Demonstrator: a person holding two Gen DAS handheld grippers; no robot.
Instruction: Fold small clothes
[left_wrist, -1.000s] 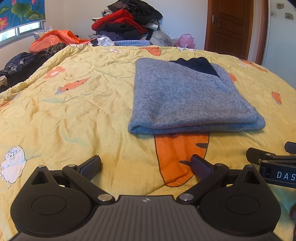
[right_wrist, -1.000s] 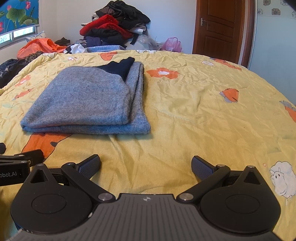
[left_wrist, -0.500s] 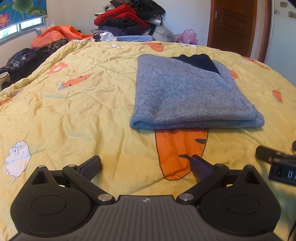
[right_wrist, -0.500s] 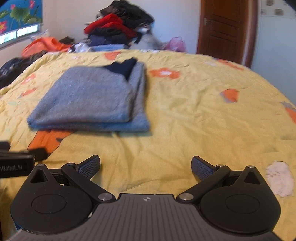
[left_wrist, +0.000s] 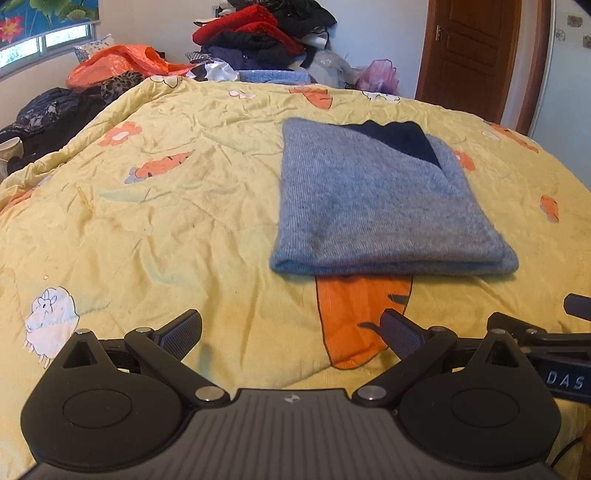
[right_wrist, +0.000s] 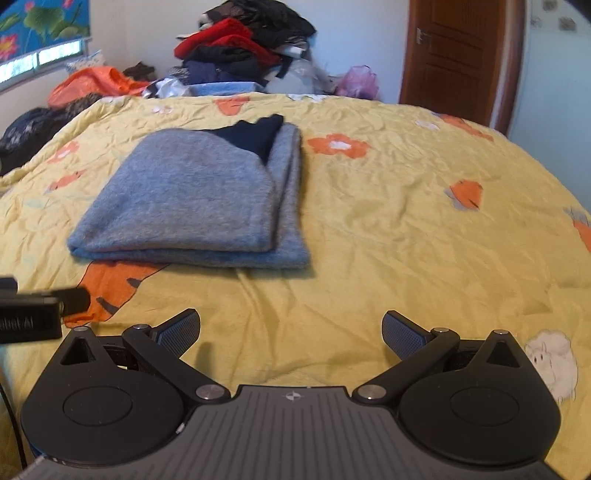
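The left gripper (left_wrist: 291, 334) and the right gripper (right_wrist: 291, 332) both hover over the yellow carrot-print quilt (left_wrist: 177, 221) with jaws spread wide and nothing between them. The folded grey sweater (left_wrist: 373, 206) lies flat on the quilt, ahead and right of the left gripper, ahead and left of the right one, touching neither.

Our left gripper (left_wrist: 291, 334) hovers low over the yellow bed (left_wrist: 177, 221), fingers (left_wrist: 181, 332) spread wide with nothing between them. Ahead we see the folded grey sweater (left_wrist: 373, 206) lying flat, dark lining showing at its far corner. Our right gripper (left_wrist: 554, 350) sits alongside.
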